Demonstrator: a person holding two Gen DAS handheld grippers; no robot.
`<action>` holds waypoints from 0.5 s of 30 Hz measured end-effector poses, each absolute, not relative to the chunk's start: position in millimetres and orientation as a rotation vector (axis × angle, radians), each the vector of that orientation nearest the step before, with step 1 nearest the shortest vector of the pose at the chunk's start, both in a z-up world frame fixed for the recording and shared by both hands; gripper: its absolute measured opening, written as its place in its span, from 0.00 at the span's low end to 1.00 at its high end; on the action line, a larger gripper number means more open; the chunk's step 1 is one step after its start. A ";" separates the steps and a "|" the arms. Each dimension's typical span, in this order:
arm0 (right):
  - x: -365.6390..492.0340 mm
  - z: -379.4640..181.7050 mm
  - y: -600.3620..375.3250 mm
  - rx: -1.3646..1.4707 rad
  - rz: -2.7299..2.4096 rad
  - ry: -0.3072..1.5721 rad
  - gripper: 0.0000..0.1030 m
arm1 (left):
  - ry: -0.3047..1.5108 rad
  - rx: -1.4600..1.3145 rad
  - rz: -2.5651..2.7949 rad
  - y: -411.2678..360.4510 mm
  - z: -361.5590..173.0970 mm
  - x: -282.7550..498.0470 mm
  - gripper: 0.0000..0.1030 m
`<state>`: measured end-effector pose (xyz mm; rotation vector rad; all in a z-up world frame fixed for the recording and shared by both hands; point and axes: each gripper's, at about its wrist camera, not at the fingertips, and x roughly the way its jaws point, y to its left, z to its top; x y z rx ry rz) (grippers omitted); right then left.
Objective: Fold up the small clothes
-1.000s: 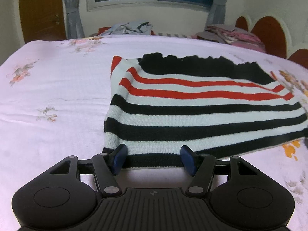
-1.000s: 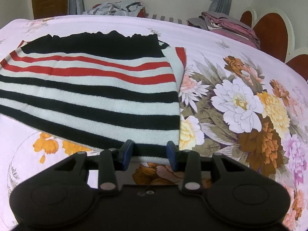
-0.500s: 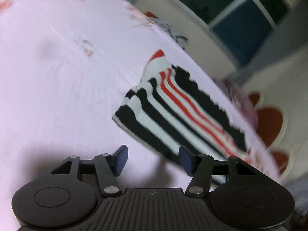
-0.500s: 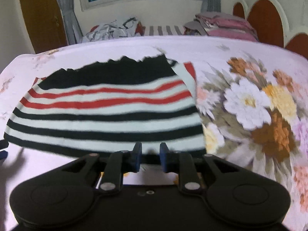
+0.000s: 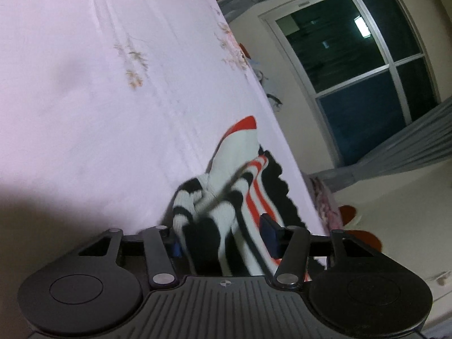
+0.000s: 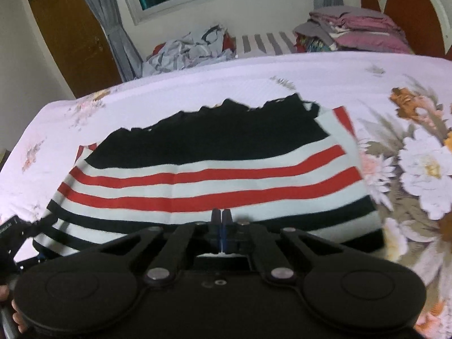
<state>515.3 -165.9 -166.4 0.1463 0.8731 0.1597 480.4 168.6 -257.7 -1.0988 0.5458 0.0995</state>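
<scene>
A knitted sweater (image 6: 214, 169) with black, white and red stripes lies flat on the bed. Its near hem runs under my right gripper (image 6: 221, 221), which is shut on that hem near the middle, and the edge beside it looks slightly raised. In the left wrist view the picture is rolled sideways. There the sweater's corner (image 5: 209, 214) bunches up between the fingers of my left gripper (image 5: 223, 240). Its jaws are closing, with a gap still showing at the right pad. The left gripper (image 6: 11, 231) also shows at the left edge of the right wrist view.
The bed sheet (image 6: 310, 79) is pale pink with large flowers (image 6: 423, 169) on the right. Crumpled clothes (image 6: 195, 48) and folded bedding (image 6: 353, 28) lie behind the bed under a window. A brown door (image 6: 70, 34) is at the left and a headboard (image 6: 409, 8) at the right.
My right gripper shut on the near hem and rose slightly. My left gripper rolled sideways, dropped to the sweater's left corner and narrowed around the bunched fabric.
</scene>
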 end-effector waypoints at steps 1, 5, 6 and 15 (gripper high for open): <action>517.6 -168.7 -161.0 0.141 0.165 0.878 0.01 | 0.554 -1.107 0.097 172.7 -259.1 485.3 0.41; 527.6 -175.7 -148.3 0.139 0.173 0.892 0.01 | 0.603 -1.095 0.089 180.1 -265.4 497.3 0.21; 530.7 -176.4 -146.5 0.143 0.173 0.893 0.01 | 0.601 -1.086 0.085 179.8 -263.0 497.6 0.19; 554.1 -183.3 -137.4 0.157 0.212 0.891 0.01 | 0.577 -1.112 0.115 178.8 -265.9 490.4 0.19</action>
